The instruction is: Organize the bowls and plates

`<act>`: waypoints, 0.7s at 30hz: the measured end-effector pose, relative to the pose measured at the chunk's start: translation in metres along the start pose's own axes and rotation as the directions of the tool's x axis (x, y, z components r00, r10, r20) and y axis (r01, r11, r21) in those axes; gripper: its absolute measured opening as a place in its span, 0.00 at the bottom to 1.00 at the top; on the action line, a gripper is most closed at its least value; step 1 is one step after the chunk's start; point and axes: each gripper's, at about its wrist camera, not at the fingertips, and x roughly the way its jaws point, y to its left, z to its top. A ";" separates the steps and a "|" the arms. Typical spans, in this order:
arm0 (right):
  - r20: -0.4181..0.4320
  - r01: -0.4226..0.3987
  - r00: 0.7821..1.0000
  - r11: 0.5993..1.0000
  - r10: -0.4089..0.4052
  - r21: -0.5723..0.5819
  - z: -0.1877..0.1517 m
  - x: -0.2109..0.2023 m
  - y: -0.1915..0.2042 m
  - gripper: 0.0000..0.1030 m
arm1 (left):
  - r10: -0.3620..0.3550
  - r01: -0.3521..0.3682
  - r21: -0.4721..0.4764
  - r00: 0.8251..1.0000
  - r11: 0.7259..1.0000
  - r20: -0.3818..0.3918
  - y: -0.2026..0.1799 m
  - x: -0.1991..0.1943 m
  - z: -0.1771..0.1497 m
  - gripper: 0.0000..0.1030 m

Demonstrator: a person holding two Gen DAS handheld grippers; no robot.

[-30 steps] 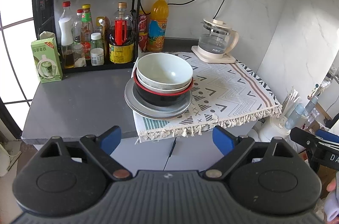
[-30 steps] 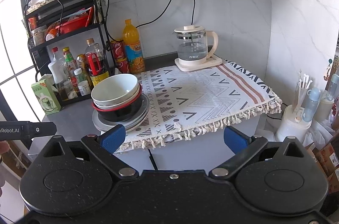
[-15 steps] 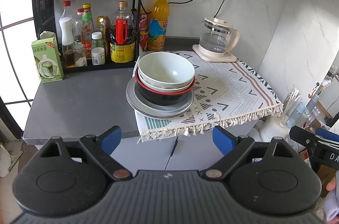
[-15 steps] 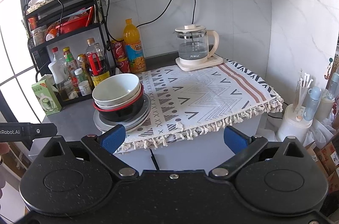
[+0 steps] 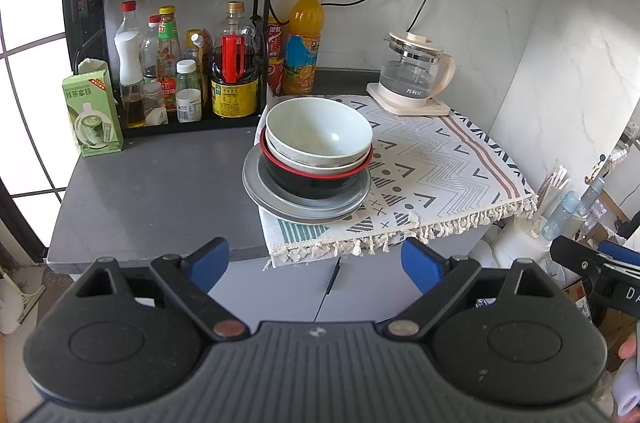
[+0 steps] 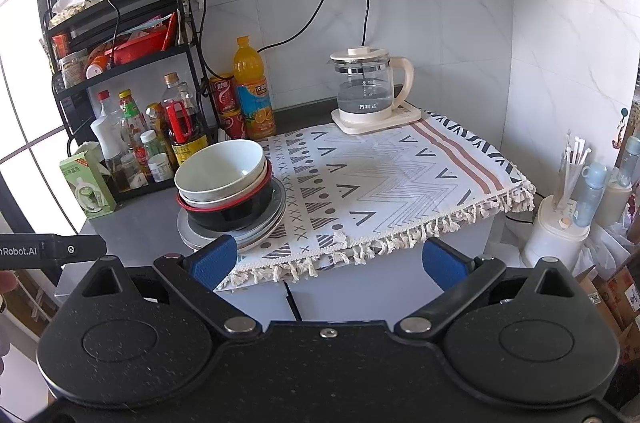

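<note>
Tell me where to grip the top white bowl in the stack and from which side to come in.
Grip the white bowl by its rim, on the near edge, coming from above and in front with one finger inside and one outside. It sits nested in the grey bowl and the black bowl, so its walls are hidden and only the rim stands free. Both the left tongs and right tongs are open.

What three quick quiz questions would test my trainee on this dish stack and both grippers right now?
1. True or false: the white bowl is the topmost dish in the stack.
2. What does the black bowl with the red rim sit on: A) bare cloth, B) grey plates, C) kettle base?
3. Fill in: the left gripper and right gripper both have their fingers ____ and hold nothing.

Key: 1 true; 2 B; 3 open.
</note>
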 end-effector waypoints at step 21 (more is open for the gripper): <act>-0.001 -0.004 1.000 1.000 0.004 -0.001 -0.003 -0.006 -0.005 0.97 | 0.006 -0.006 0.008 1.000 1.000 0.009 -0.009 -0.006 -0.004 0.89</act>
